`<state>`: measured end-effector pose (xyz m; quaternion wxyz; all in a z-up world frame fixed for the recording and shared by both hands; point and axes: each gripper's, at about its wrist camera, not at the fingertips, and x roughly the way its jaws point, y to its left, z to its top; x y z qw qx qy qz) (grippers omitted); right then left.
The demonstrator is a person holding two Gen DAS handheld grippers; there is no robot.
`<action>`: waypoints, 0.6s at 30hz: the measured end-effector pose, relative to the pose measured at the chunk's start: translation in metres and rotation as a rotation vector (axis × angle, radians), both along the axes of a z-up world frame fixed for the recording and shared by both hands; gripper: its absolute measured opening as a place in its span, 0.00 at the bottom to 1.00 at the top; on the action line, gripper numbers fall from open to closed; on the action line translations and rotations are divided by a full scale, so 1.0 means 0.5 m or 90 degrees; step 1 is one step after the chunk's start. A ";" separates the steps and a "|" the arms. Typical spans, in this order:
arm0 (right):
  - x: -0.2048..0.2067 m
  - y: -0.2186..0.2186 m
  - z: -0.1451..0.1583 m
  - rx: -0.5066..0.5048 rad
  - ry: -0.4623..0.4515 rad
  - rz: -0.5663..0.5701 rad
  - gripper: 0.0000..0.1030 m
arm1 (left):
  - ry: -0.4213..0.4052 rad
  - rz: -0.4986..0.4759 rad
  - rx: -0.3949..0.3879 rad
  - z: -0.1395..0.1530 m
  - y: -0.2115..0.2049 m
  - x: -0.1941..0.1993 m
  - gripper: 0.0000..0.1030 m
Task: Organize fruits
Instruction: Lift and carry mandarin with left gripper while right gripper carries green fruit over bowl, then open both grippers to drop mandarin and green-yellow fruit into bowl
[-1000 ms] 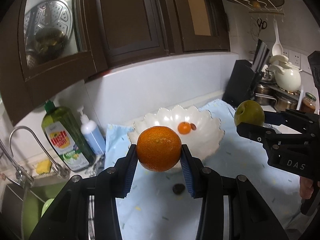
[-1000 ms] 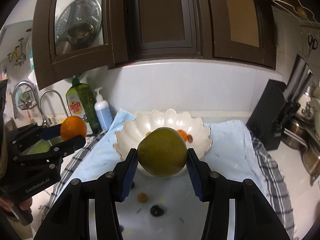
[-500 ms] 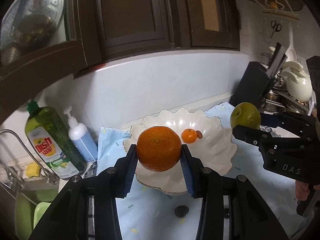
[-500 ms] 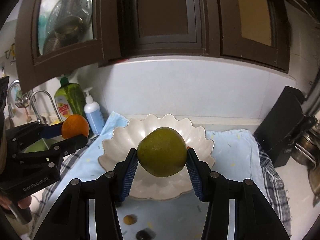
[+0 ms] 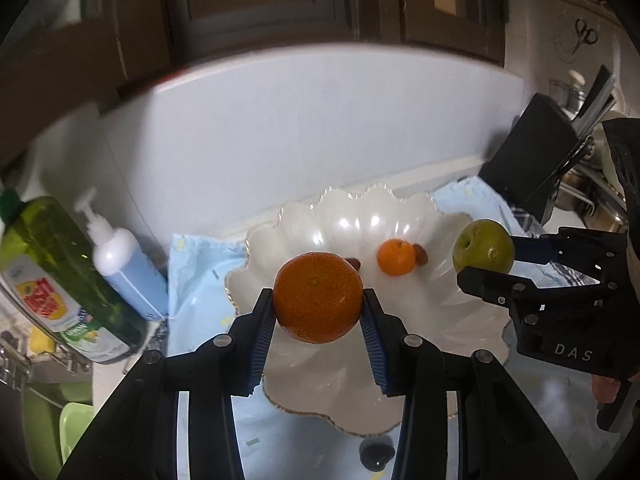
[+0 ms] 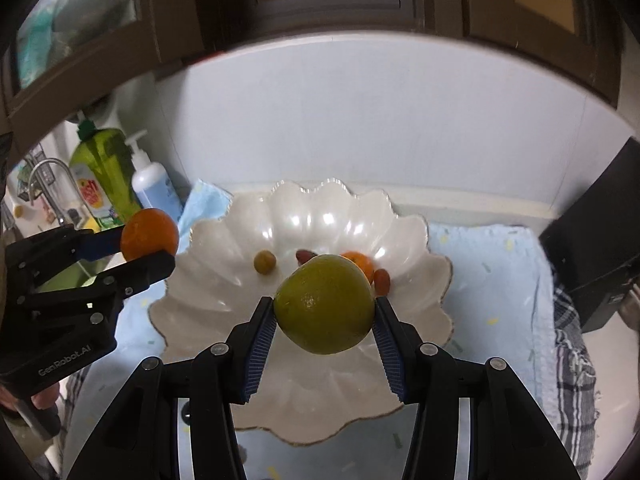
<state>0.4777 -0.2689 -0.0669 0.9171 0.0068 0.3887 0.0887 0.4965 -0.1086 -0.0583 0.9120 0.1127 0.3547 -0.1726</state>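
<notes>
At the far left of my left wrist view stands a green dish soap bottle (image 5: 60, 280), tilted by the lens, and just right of it a blue pump bottle (image 5: 124, 268) with a white top. Both sit beside the pale blue cloth (image 5: 196, 256) that covers the counter.

In the lower centre of that view my left gripper (image 5: 319, 316) is clenched on a large orange (image 5: 319, 297), blue pads pressed against its two sides, and I hold it above the near left part of the white scalloped bowl (image 5: 332, 216). Inside the bowl, right of centre, lies a small tangerine (image 5: 396, 257) with a small brown fruit (image 5: 420, 255) touching its right side.

At the right of the same view my right gripper (image 5: 486, 262) comes in from the edge, grasping a green apple (image 5: 483, 247) over the bowl's right rim. Behind it, at the upper right, is a black knife block (image 5: 532, 160).

From my right wrist view, the orange shows at the left edge, by the bowl's left rim, and the apple fills the centre between my blue pads (image 6: 260, 340). Past it in the bowl is a small yellow-green fruit (image 6: 265, 261), left of centre. A checked towel (image 6: 576, 344) lies at the right under the blue cloth.
</notes>
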 end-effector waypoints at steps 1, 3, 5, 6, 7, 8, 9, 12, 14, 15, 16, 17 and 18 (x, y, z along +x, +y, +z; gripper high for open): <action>0.011 0.000 -0.008 -0.001 0.010 0.003 0.49 | 0.014 0.001 0.003 -0.010 -0.003 0.012 0.41; 0.029 -0.001 -0.024 -0.003 0.034 0.003 0.49 | 0.034 -0.002 0.011 -0.026 -0.009 0.027 0.41; 0.043 0.000 -0.038 -0.004 0.053 0.006 0.49 | 0.055 -0.004 0.016 -0.044 -0.013 0.041 0.41; 0.050 -0.001 -0.045 -0.003 0.064 0.004 0.49 | 0.065 -0.004 0.022 -0.053 -0.015 0.048 0.41; 0.056 -0.002 -0.051 -0.003 0.070 0.005 0.49 | 0.076 -0.002 0.028 -0.062 -0.017 0.056 0.41; 0.062 -0.002 -0.058 -0.001 0.080 0.009 0.49 | 0.082 -0.002 0.032 -0.067 -0.019 0.060 0.41; 0.067 -0.002 -0.063 -0.003 0.087 0.007 0.49 | 0.089 -0.003 0.036 -0.073 -0.021 0.066 0.41; 0.081 -0.001 -0.079 -0.008 0.108 0.007 0.49 | 0.105 -0.008 0.051 -0.090 -0.030 0.078 0.41; 0.088 0.000 -0.087 -0.013 0.118 0.008 0.49 | 0.113 -0.011 0.061 -0.099 -0.035 0.085 0.41; 0.090 0.001 -0.090 -0.016 0.123 0.008 0.49 | 0.116 -0.010 0.064 -0.104 -0.037 0.088 0.41; 0.092 0.002 -0.093 -0.016 0.128 0.008 0.49 | 0.118 -0.011 0.066 -0.107 -0.037 0.090 0.41; 0.094 0.002 -0.097 -0.013 0.134 0.010 0.49 | 0.119 -0.011 0.068 -0.109 -0.037 0.092 0.41; 0.095 0.001 -0.099 -0.012 0.137 0.011 0.49 | 0.121 -0.011 0.069 -0.111 -0.038 0.094 0.41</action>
